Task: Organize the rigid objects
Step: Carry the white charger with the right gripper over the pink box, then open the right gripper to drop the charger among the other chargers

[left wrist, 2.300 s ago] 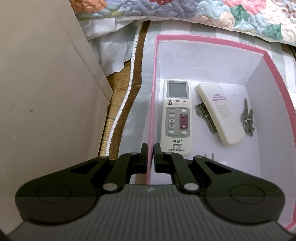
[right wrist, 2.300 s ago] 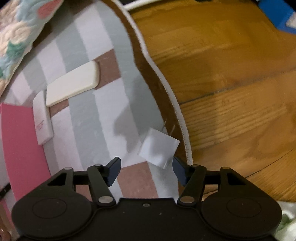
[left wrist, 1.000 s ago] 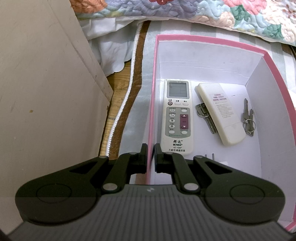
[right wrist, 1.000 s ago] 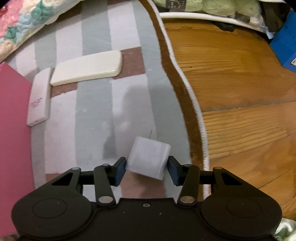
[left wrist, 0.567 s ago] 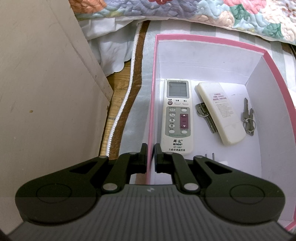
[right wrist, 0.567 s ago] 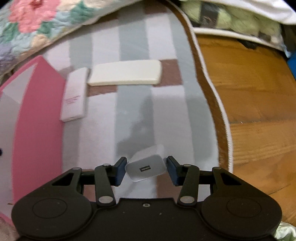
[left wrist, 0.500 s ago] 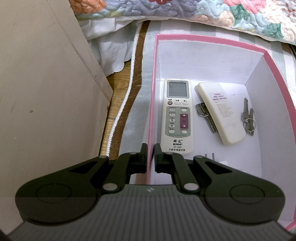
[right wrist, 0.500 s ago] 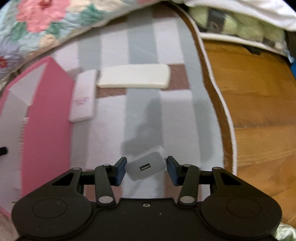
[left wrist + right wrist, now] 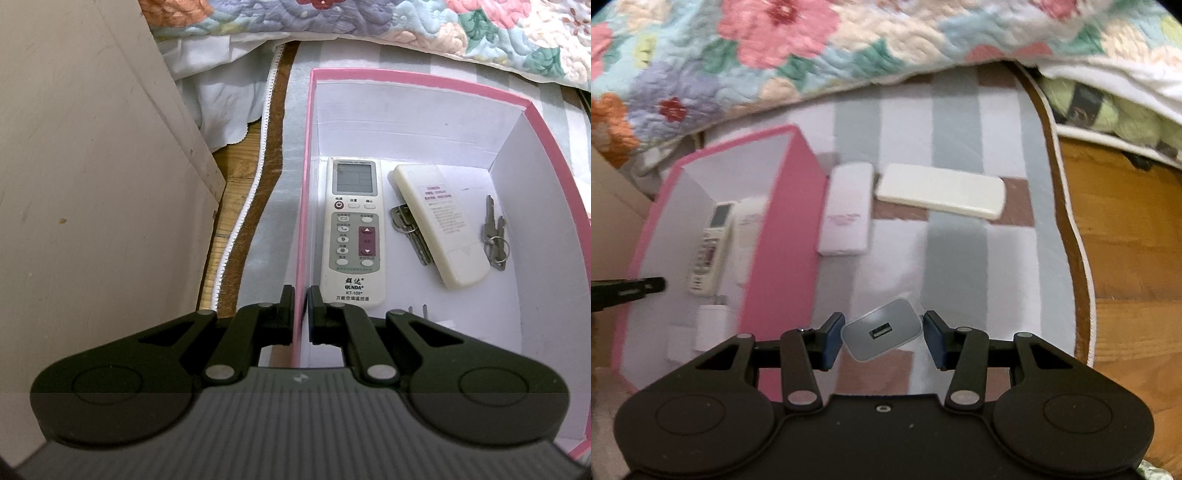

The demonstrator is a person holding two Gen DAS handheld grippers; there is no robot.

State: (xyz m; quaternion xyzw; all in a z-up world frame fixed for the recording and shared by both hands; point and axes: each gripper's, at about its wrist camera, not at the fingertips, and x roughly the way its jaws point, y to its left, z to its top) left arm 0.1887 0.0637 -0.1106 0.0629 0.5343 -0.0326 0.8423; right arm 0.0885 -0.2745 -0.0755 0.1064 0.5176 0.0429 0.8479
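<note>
1. Right hand-held gripper [image 9: 882, 334]: pinching a grey USB charger [image 9: 881, 334], tilted, port toward the camera, above the striped rug [image 9: 956, 266].
2. Left hand-held gripper [image 9: 301, 308]: pressed together on the pink box [image 9: 303, 206] wall.
3. Ahead of it, inside the box: remote control [image 9: 353, 232], white remote [image 9: 439, 225], keys [image 9: 494, 236].

Inside the pink box [image 9: 301, 206]: two remotes [image 9: 354, 232], two key bunches [image 9: 495, 236]; outside on the rug [image 9: 956, 266], two more remotes [image 9: 846, 218], one charger [image 9: 882, 334] held up
</note>
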